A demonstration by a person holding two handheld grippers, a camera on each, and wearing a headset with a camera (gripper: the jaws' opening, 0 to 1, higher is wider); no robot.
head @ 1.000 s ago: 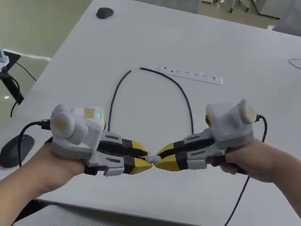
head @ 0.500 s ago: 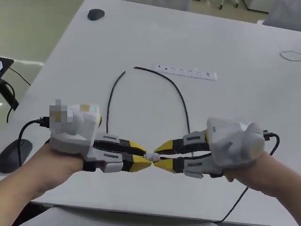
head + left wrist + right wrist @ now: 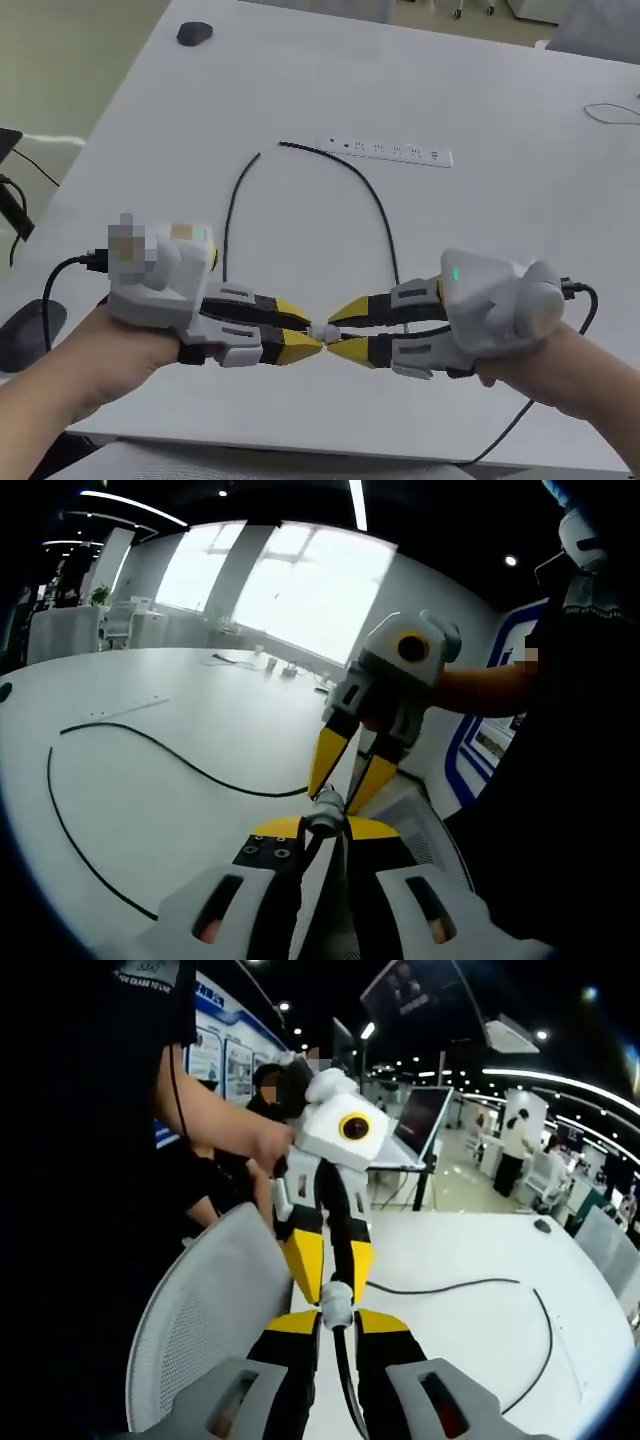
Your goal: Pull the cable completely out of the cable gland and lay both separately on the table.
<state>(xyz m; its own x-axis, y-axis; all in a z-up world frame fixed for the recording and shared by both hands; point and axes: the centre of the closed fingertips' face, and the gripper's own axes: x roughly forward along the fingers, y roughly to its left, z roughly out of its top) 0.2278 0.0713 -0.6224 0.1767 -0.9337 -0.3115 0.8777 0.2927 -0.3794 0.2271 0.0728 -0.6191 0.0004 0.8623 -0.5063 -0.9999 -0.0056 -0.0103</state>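
Note:
A small white cable gland (image 3: 322, 331) hangs just above the table's near edge, where both grippers meet tip to tip. My left gripper (image 3: 316, 340) comes from the left and is shut on the cable gland (image 3: 325, 808). From the right, my right gripper (image 3: 334, 336) is shut on the black cable (image 3: 342, 1360) right behind the gland (image 3: 337, 1300). The black cable (image 3: 375, 205) lies in a wide arch on the white table (image 3: 500, 230). Its two ends sit close together near the power strip. One leg runs in under each gripper.
A white power strip (image 3: 390, 153) lies beyond the arch. A dark mouse (image 3: 194, 33) is at the far left corner, a thin white wire (image 3: 610, 112) at the far right. A black round base (image 3: 25, 335) stands on the floor left. A mesh chair back (image 3: 200, 1300) is behind me.
The right gripper has dropped lower and rolled level, and the head view has shifted. Both grippers stay tip to tip at the gland.

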